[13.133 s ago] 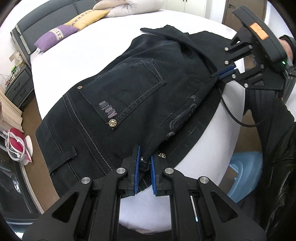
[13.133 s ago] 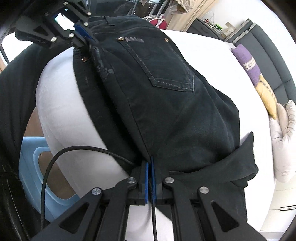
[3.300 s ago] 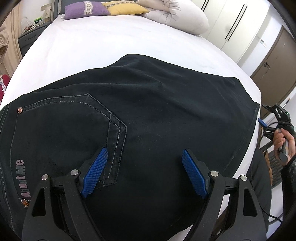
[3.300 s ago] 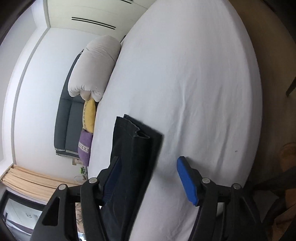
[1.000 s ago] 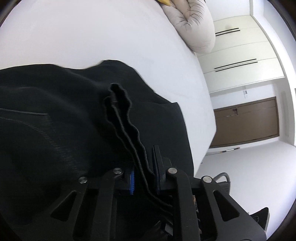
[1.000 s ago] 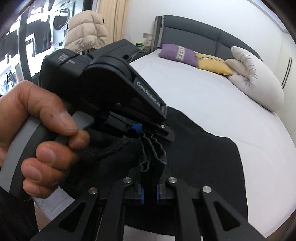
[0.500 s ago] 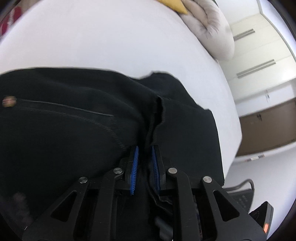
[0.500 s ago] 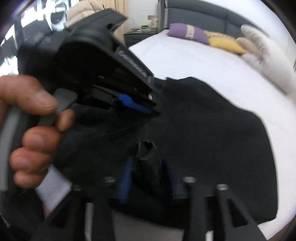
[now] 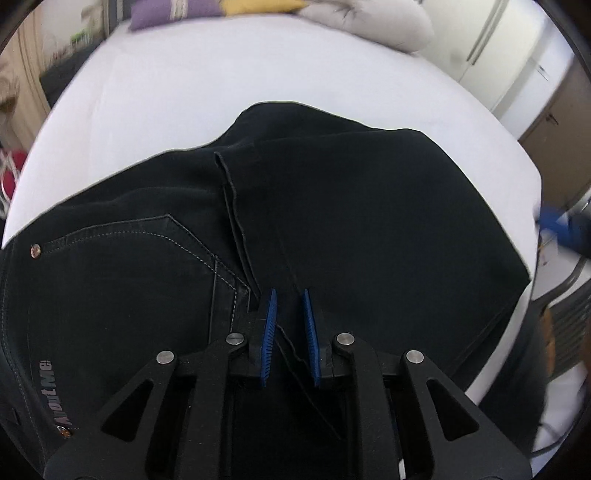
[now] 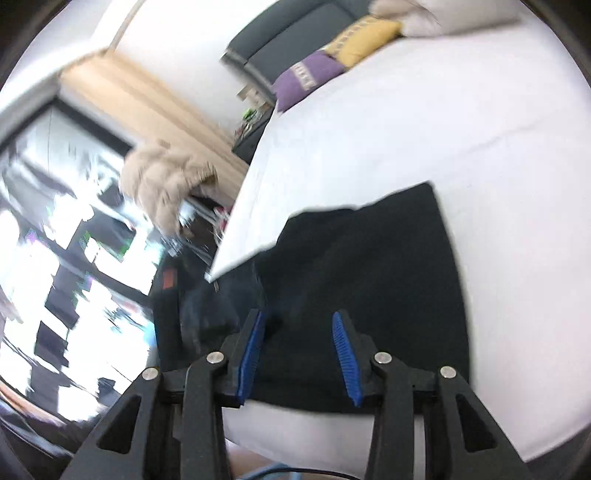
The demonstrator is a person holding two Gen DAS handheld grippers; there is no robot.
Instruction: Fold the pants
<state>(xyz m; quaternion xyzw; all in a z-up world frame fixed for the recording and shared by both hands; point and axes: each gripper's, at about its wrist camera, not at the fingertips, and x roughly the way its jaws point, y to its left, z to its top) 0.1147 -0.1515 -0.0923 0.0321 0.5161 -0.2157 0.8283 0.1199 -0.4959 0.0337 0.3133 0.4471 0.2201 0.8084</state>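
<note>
The black pants (image 9: 332, 221) lie folded on the white bed (image 9: 184, 92), the leg end laid over the seat with its back pocket (image 9: 147, 251) showing at the left. My left gripper (image 9: 290, 332) hovers just over the hem edge, jaws slightly apart, nothing held. In the right wrist view the pants (image 10: 369, 277) lie flat at the bed's near edge. My right gripper (image 10: 297, 350) is open and empty above them.
A purple pillow (image 10: 310, 79), a yellow pillow (image 10: 364, 37) and a grey headboard (image 10: 280, 33) stand at the bed's far end. A white duvet (image 9: 369, 22) lies beside them. Wardrobe doors (image 9: 491, 48) are at the right, a window (image 10: 55, 240) at the left.
Both grippers have let go of the leg hem. The folded leg now lies flat over the seat. The right gripper has opened wide and swung away; the left has opened slightly and drawn back.
</note>
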